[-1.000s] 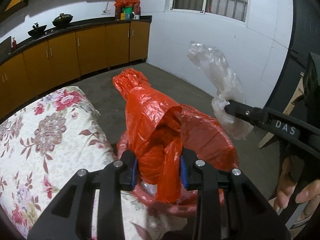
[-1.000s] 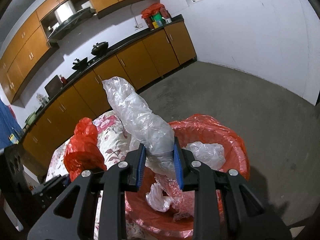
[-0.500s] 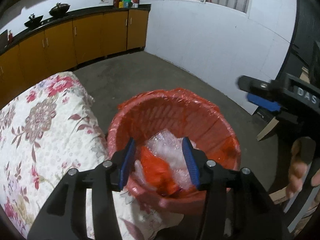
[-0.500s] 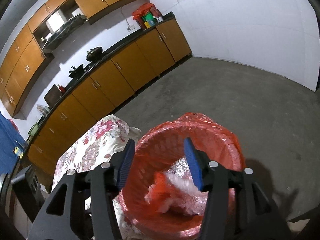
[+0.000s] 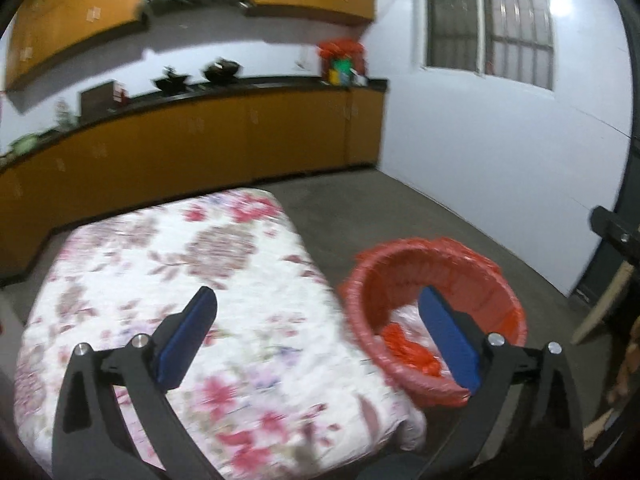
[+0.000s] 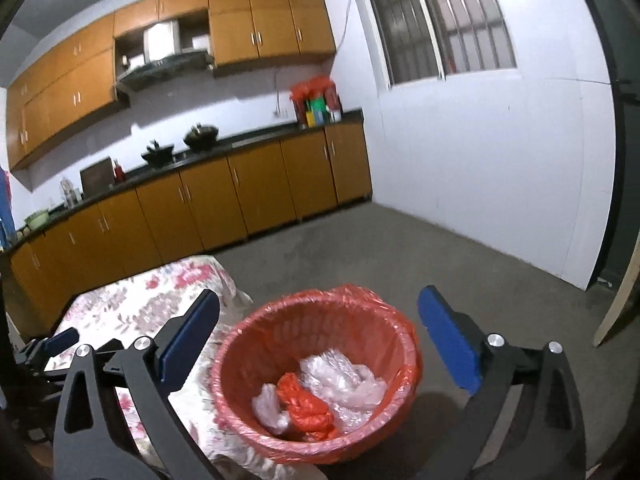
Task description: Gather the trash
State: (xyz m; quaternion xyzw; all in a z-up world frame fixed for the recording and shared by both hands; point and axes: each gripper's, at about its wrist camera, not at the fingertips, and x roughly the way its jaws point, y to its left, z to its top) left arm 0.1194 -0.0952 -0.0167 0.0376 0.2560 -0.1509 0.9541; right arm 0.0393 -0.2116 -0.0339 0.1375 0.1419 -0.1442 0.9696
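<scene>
**Both grippers wide open, trash sitting in the red bin**

Kitchen setting: orange cabinets [image 6: 256, 184] run along the far wall under a dark countertop [image 6: 224, 148], with a barred window [image 6: 440, 24] on the right-hand white wall and a bare concrete floor [image 6: 400, 248].

Near the left there's a table under a floral cloth [image 5: 168, 280]. Just beside its right edge stands the red-lined bin [image 6: 248, 364]. Inside it lie a crumpled red bag [image 6: 306, 402] and some clear plastic wrap [image 6: 340, 376], touching each other at the bottom.

Right gripper [image 6: 318, 334] hangs above the bin, fingers spread far apart, nothing between them. Left gripper [image 5: 316, 334] is also spread wide and holding nothing, sitting over the near right part of the cloth with its right finger overlapping the bin. The left wrist view is pretty blurry, so finer detail there is hard to make out.
</scene>
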